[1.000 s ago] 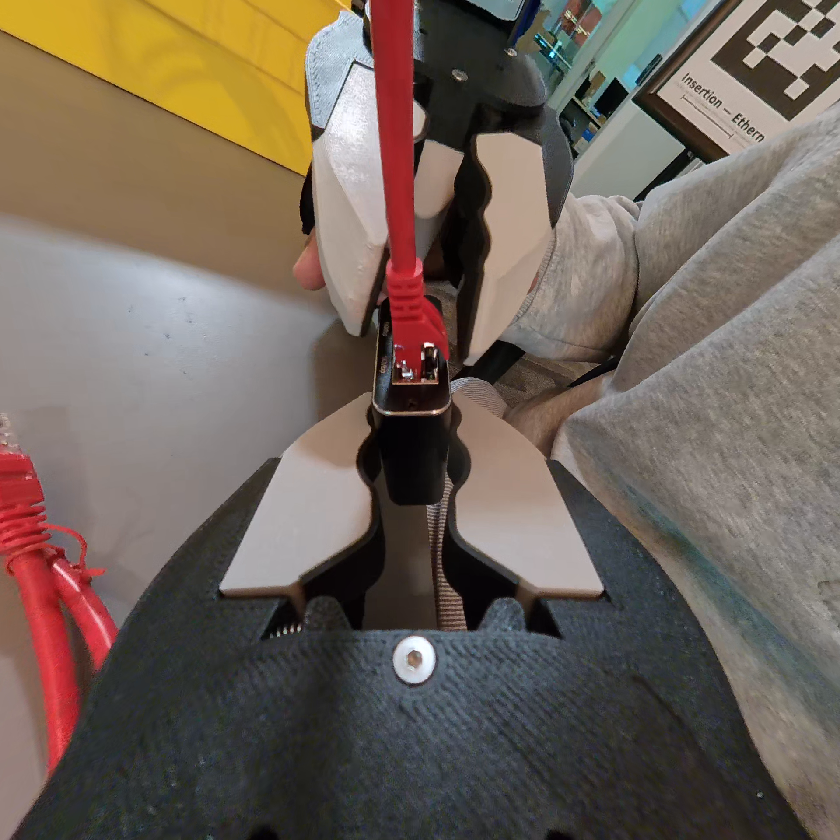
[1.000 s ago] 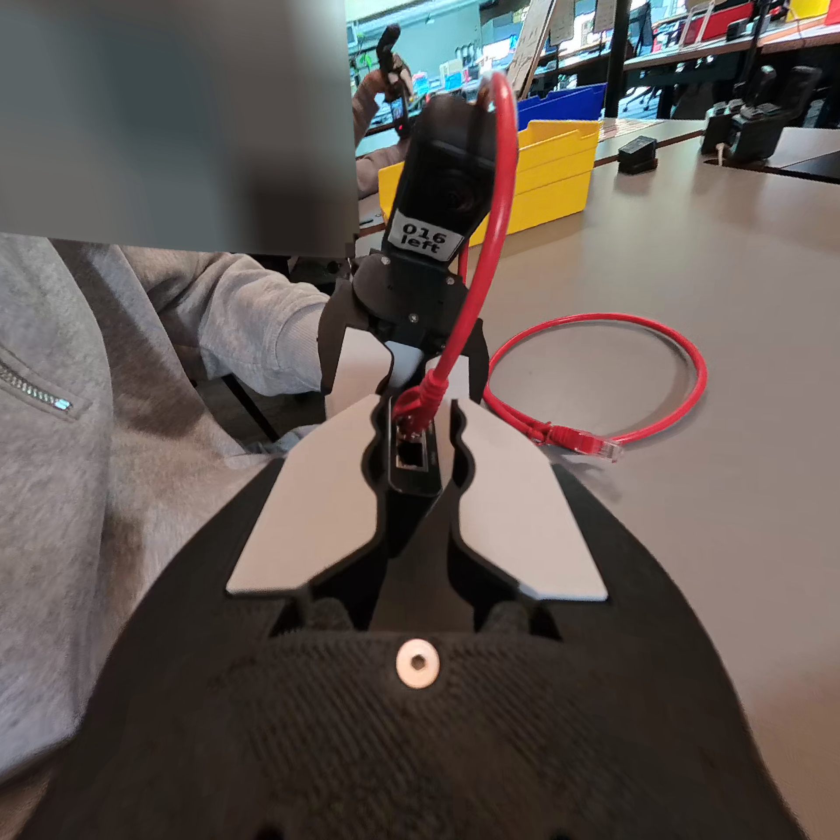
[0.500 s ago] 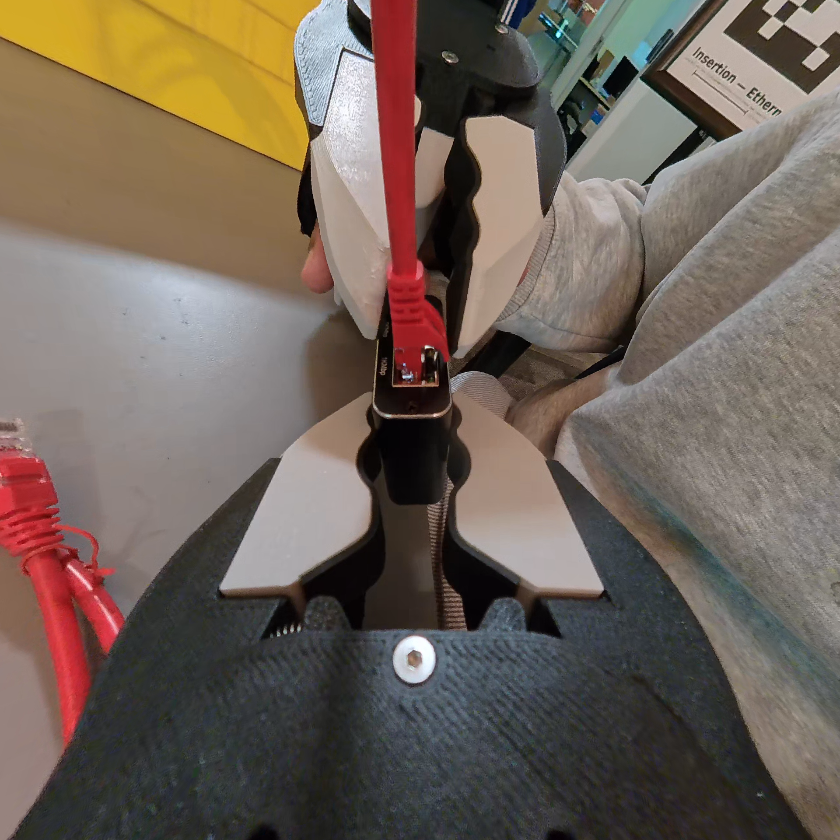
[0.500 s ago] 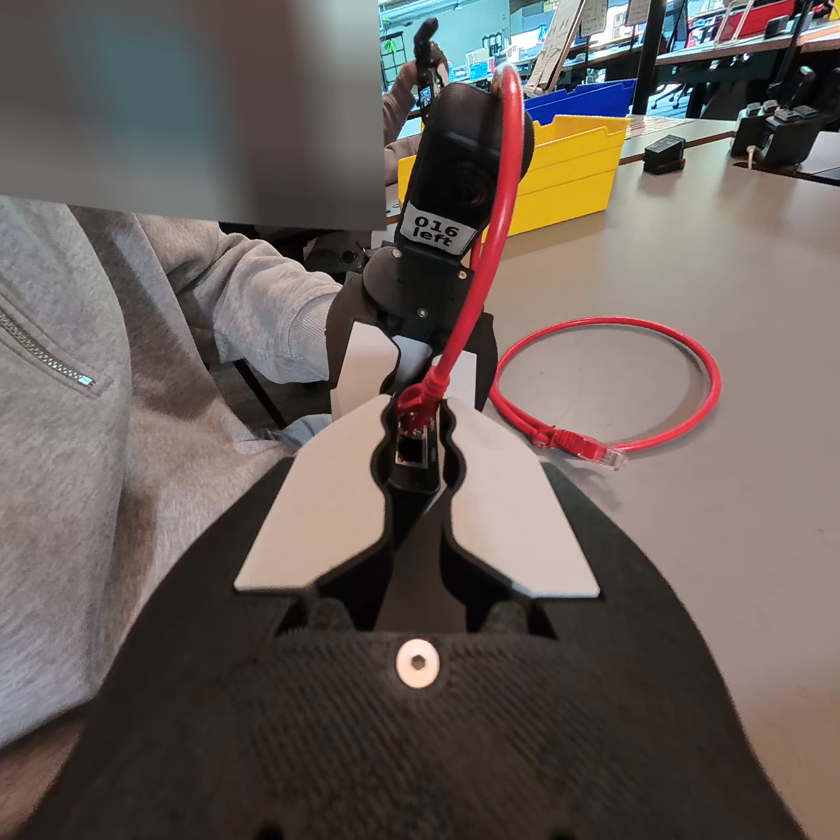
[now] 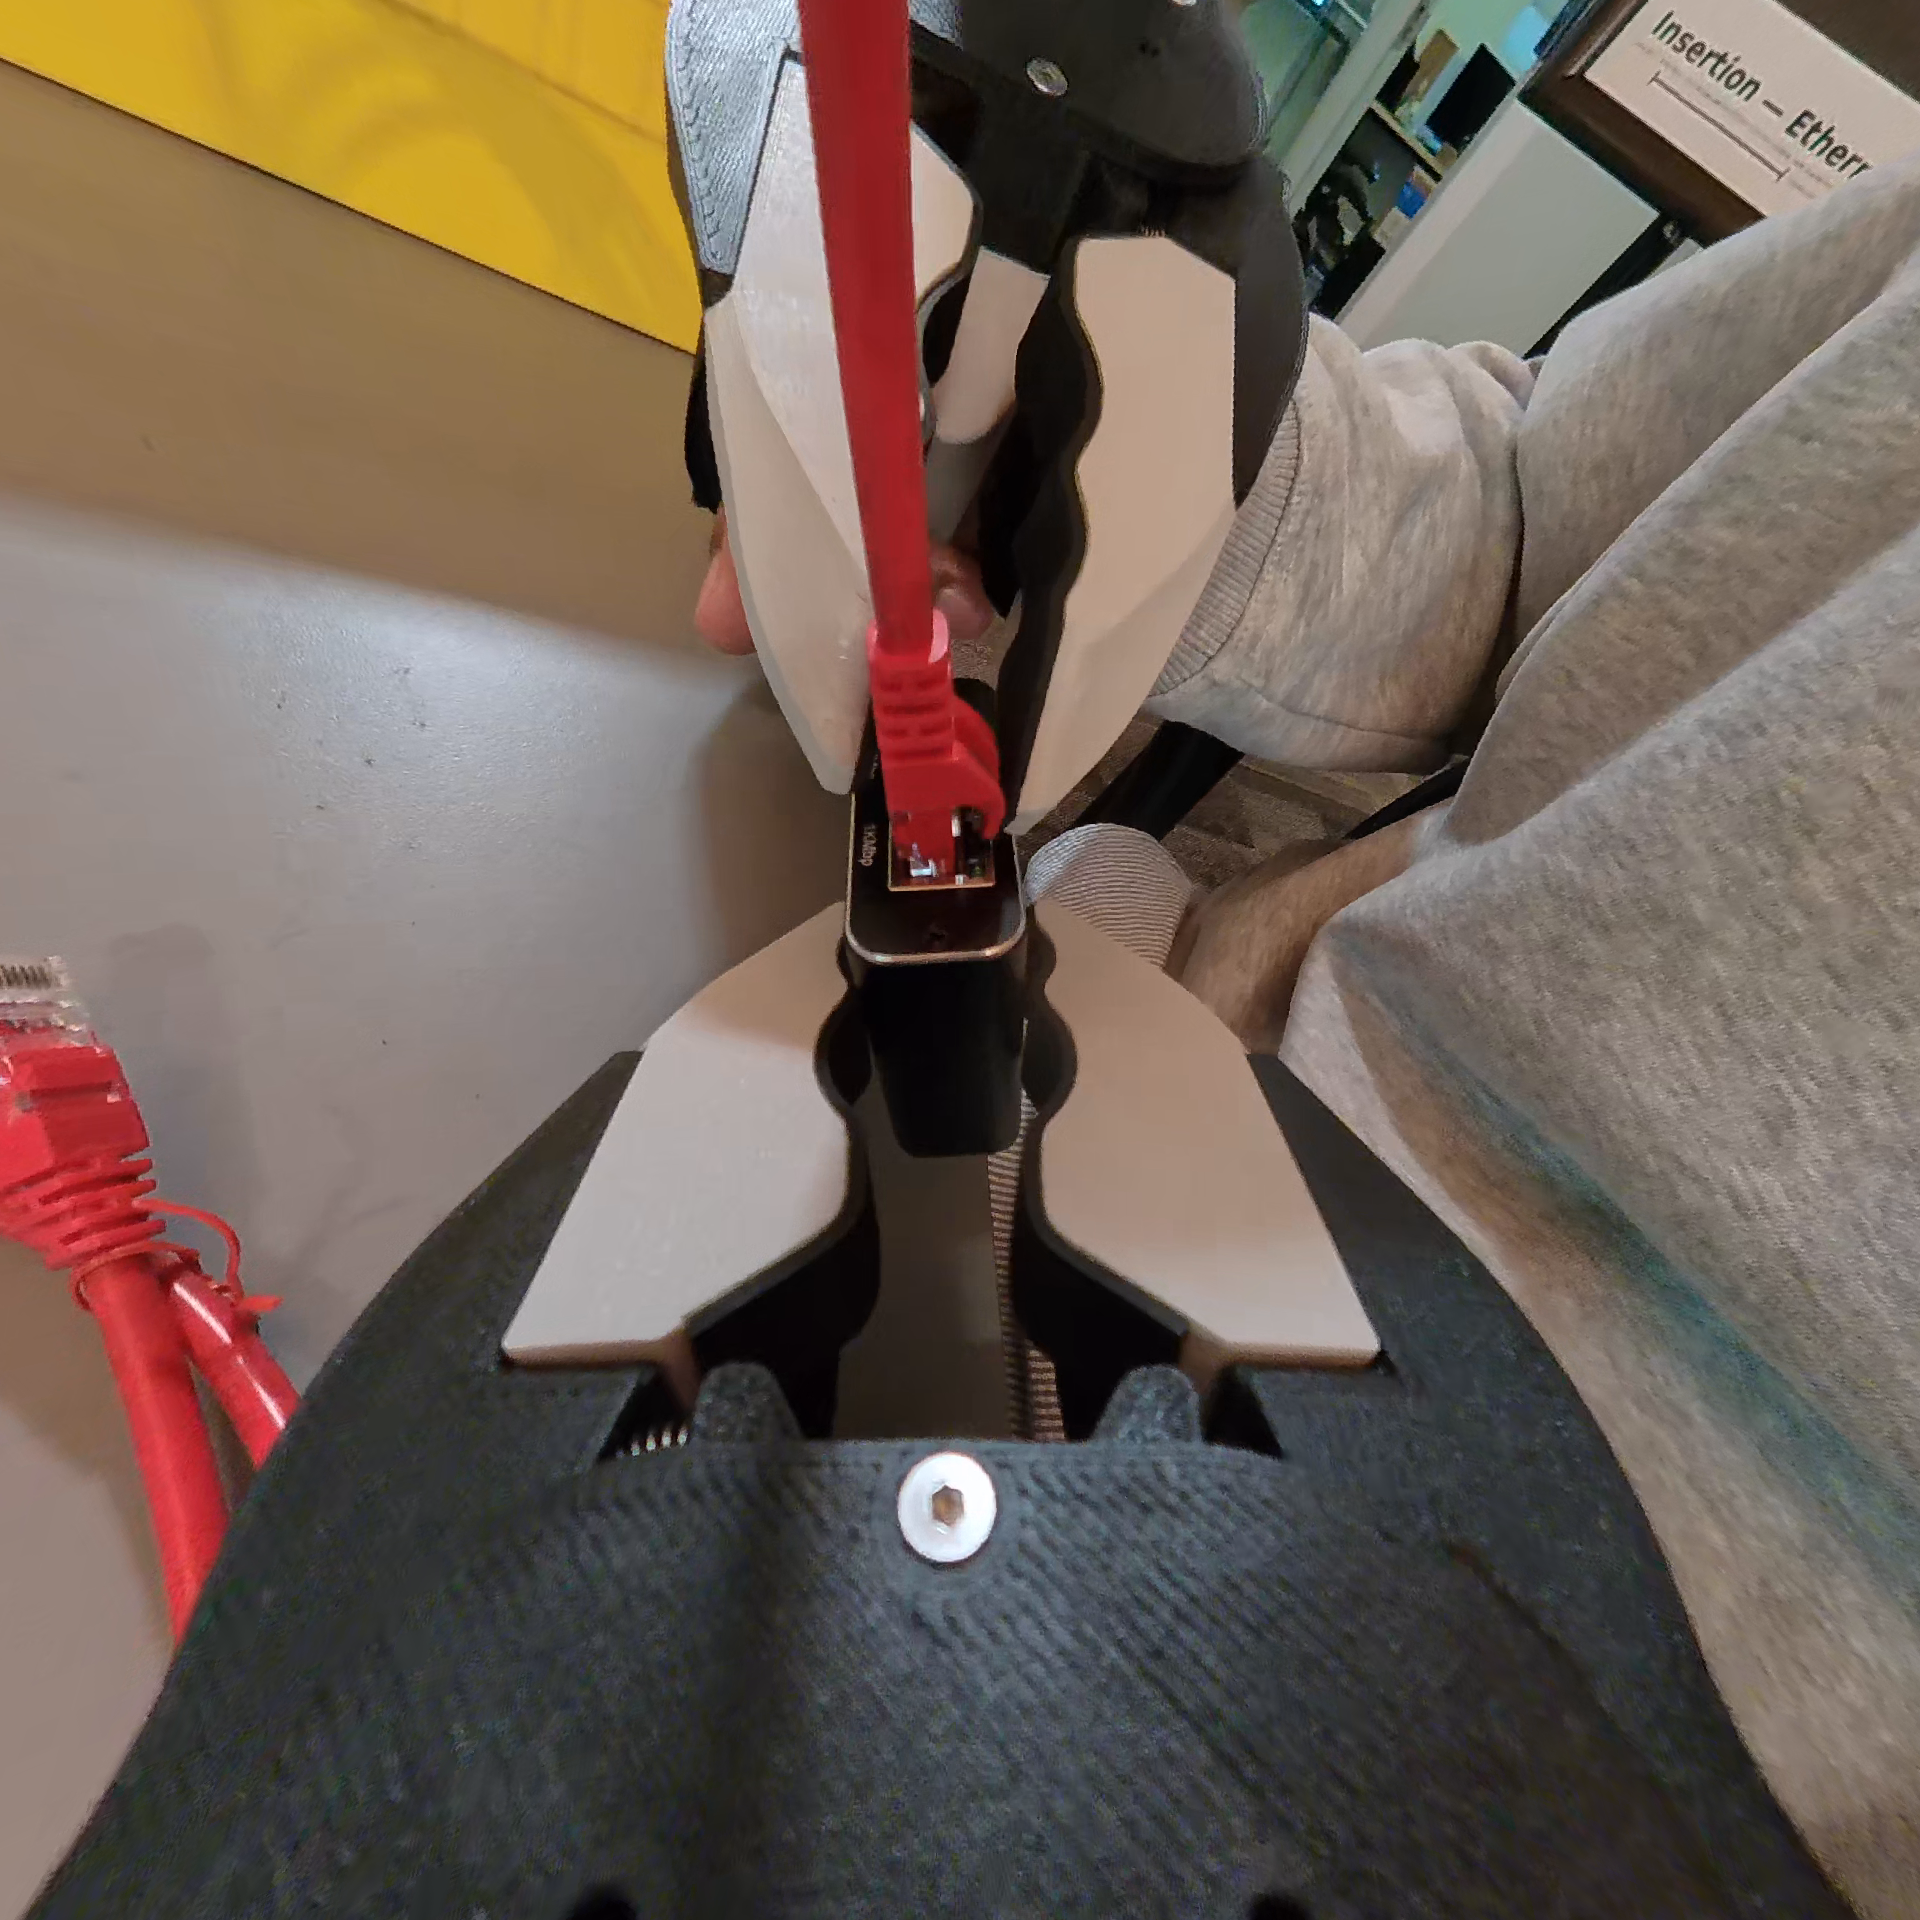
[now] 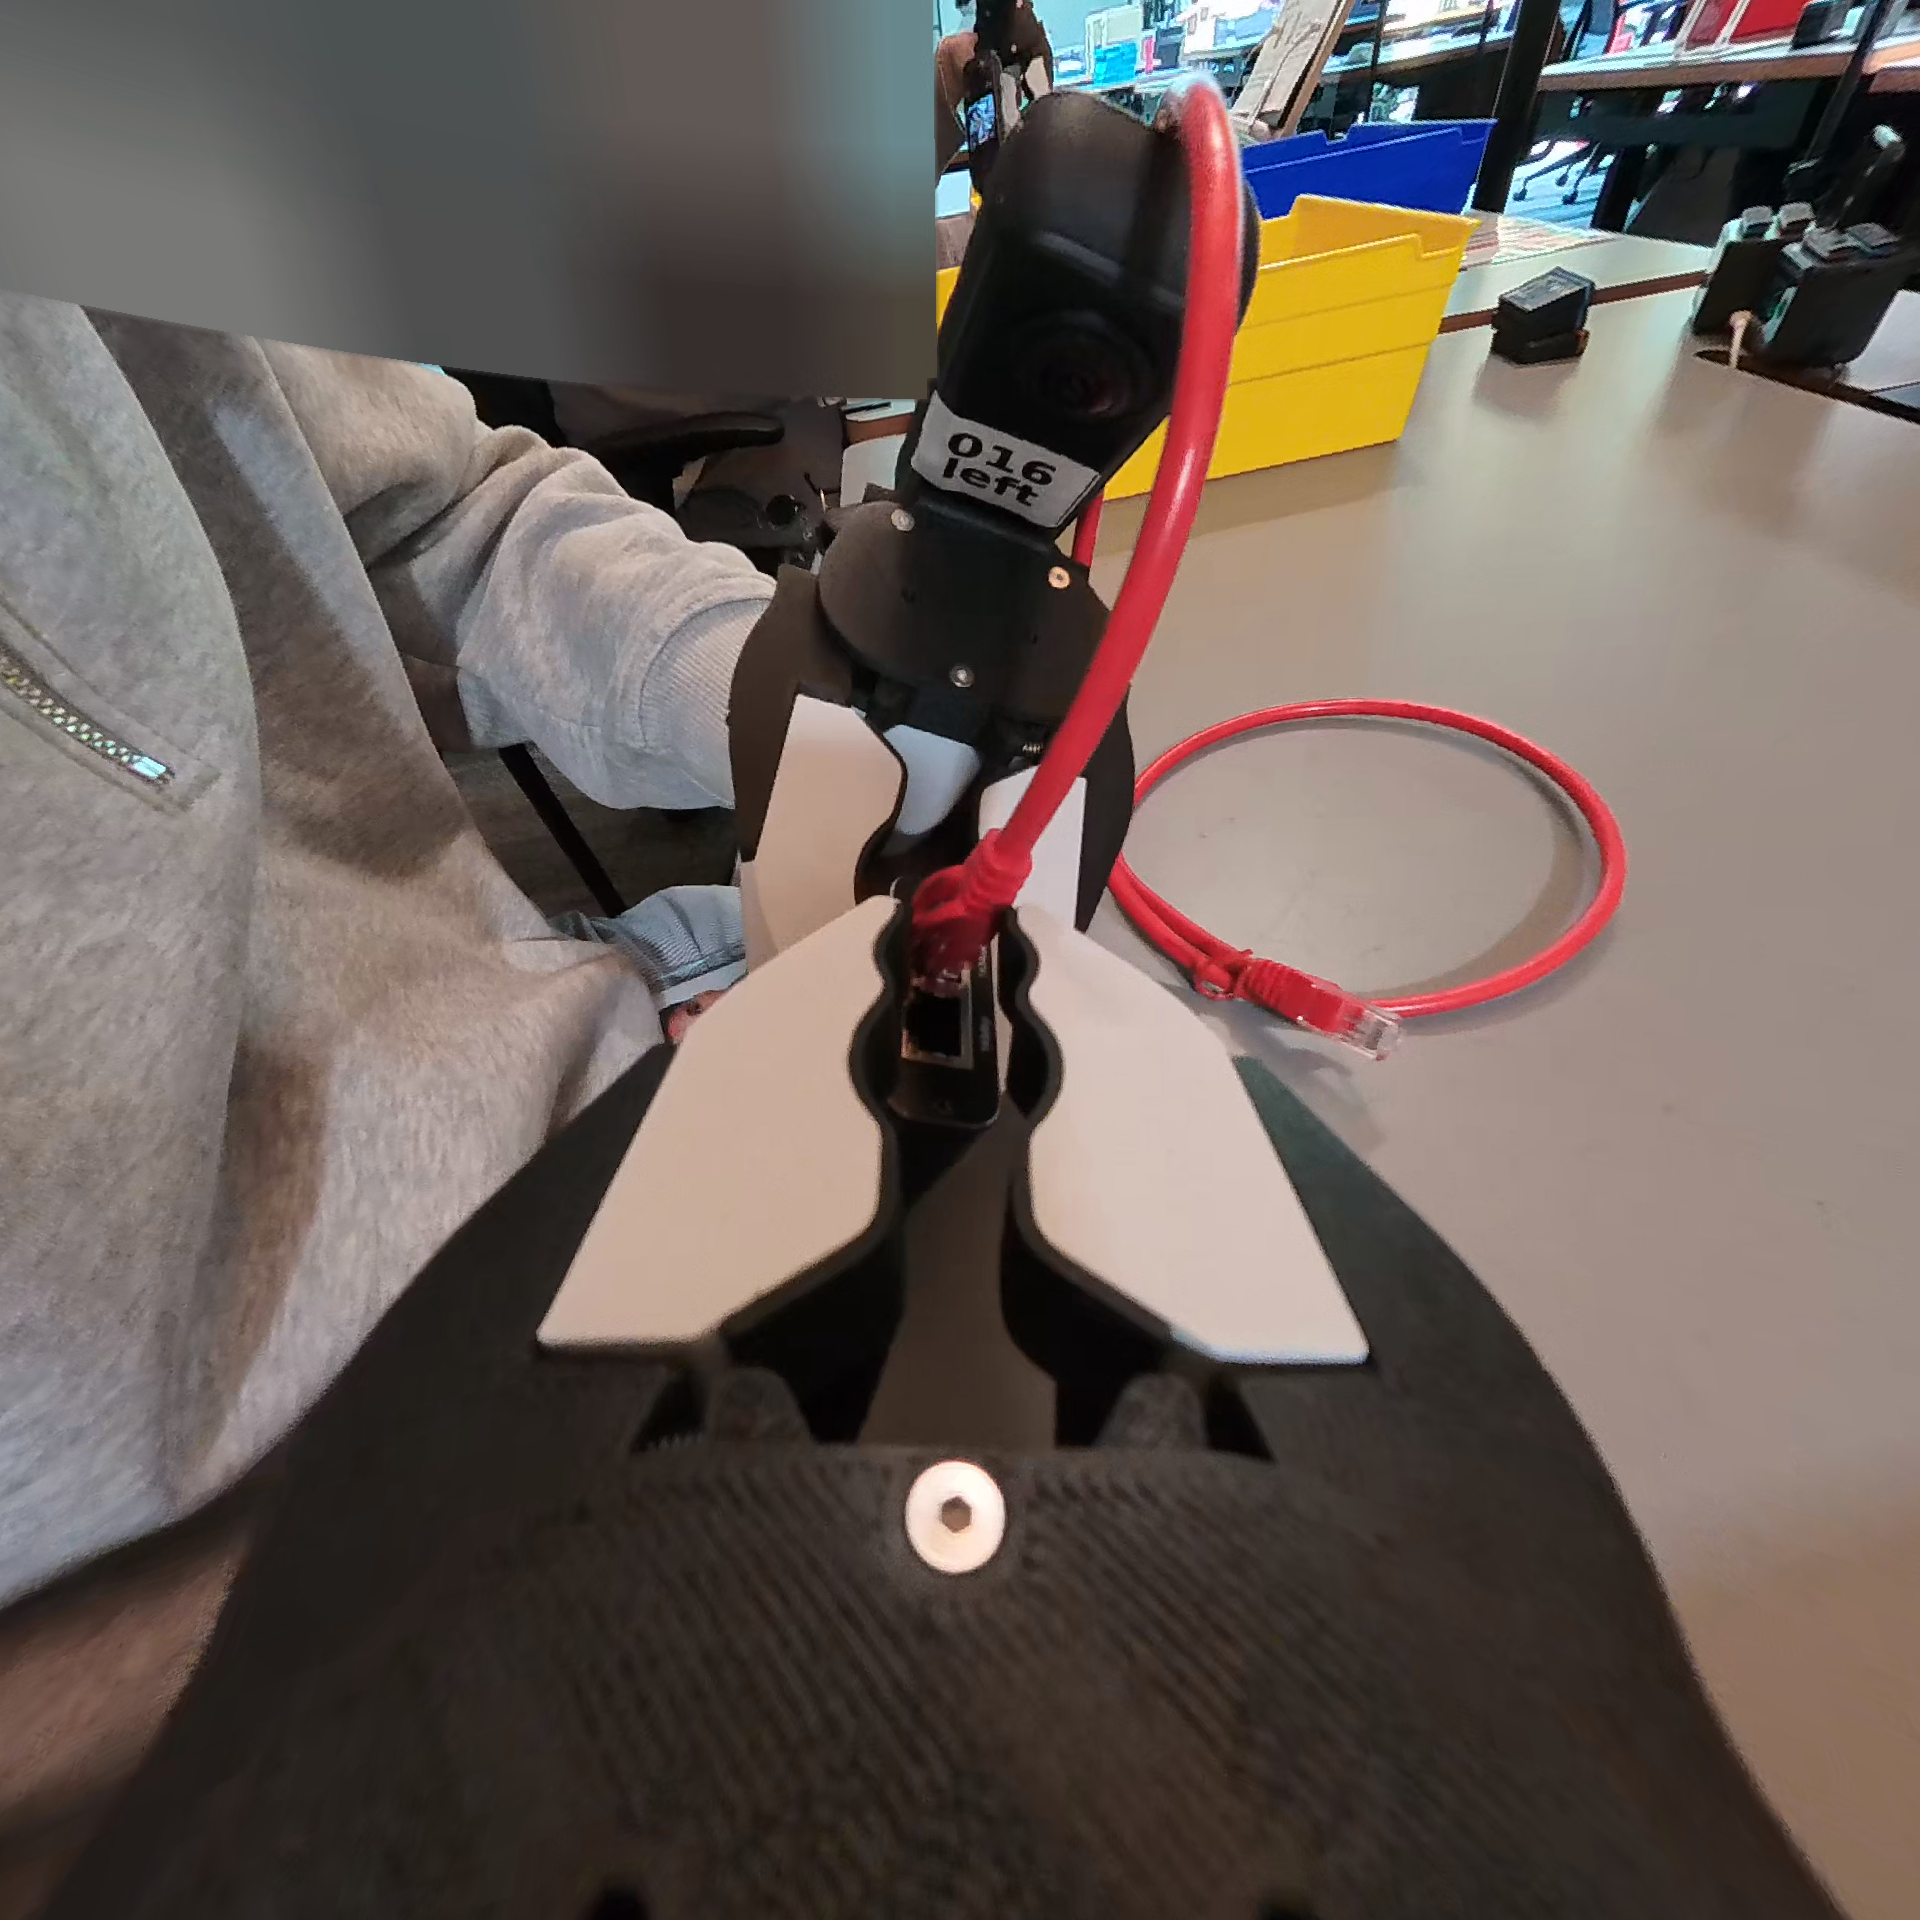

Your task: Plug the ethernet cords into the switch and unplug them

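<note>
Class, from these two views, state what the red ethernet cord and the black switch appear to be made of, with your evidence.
Red ethernet cord: smooth, slightly glossy flexible plastic or rubber jacket; it bends in an arc. Black switch: probably hard plastic or metal, glossy, with a bright reflective edge around its port face.

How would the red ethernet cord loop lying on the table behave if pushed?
The red ethernet cord loop probably slides, springy rather than limp, since it holds a round coil on the table. Being thin, it likely feels light. Its clear plug may drag.
</note>
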{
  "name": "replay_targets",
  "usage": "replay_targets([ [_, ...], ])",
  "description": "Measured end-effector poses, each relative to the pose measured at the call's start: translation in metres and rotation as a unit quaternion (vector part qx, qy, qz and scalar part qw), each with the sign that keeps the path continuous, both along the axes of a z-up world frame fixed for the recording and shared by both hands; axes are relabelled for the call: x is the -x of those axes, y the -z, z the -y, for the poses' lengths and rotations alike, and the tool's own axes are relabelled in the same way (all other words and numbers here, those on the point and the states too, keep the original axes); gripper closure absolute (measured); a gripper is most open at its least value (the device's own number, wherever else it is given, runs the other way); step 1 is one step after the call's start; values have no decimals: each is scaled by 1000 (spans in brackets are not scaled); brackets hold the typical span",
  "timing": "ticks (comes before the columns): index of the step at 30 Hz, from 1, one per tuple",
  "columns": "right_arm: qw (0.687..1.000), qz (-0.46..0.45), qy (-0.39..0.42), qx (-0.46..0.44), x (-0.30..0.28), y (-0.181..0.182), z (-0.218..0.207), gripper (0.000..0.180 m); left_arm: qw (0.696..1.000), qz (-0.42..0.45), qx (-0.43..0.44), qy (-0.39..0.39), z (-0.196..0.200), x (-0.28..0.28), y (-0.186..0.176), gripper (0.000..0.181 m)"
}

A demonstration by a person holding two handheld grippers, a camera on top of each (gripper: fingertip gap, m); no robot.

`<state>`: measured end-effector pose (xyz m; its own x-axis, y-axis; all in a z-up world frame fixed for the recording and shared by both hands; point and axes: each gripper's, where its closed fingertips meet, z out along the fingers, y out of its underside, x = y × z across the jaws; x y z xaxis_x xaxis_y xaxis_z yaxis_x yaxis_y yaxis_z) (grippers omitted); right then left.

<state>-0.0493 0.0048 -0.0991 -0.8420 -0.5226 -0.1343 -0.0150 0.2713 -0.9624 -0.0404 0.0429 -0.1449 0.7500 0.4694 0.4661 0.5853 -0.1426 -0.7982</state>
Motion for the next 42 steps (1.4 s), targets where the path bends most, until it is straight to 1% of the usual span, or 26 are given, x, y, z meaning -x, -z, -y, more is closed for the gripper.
replay_targets([
  [7, 1000, -18, 8, 3, -1, 0, 0, 164, 1000, -5, -5, 7, -1, -2, -2, 157],
  [15, 998, -56, 30, 30, 0, -5, 3, 164, 998, 7, -53, 20, -2, -5, -11, 155],
  [17, 996, -66, 42, 39, -1, -9, 4, 157, 997, 10, -74, 18, -1, -4, -15, 155],
  [18, 995, -71, 49, 42, 0, -10, 4, 157, 997, 12, -79, 16, -1, -3, -16, 154],
  [19, 995, -75, 55, 42, 1, -10, 5, 157, 997, 12, -80, 13, 0, -2, -16, 155],
  [21, 994, -74, 67, 44, 2, -12, 6, 165, 996, 12, -84, 10, 1, 0, -16, 154],
  [22, 994, -72, 73, 44, 3, -12, 7, 166, 996, 12, -88, 9, 2, 0, -17, 154],
  [23, 994, -67, 80, 45, 3, -14, 7, 157, 995, 13, -99, 8, 3, 1, -20, 154],
  [25, 993, -50, 91, 47, 6, -18, 8, 157, 992, 20, -123, 10, 5, 2, -24, 154],
  [29, 994, -6, 98, 43, 5, -20, 8, 165, 993, 19, -118, 11, 6, 2, -24, 154],
  [33, 993, 23, 107, 48, 8, -24, 9, 165, 990, 33, -137, 12, 7, 3, -30, 154],
  [39, 986, 40, 152, 55, 17, -28, 12, 165, 982, 52, -179, 1, 12, 7, -36, 153],
  [42, 984, 75, 148, 63, 17, -32, 11, 165, 981, 51, -186, 1, 11, 6, -39, 153],
])
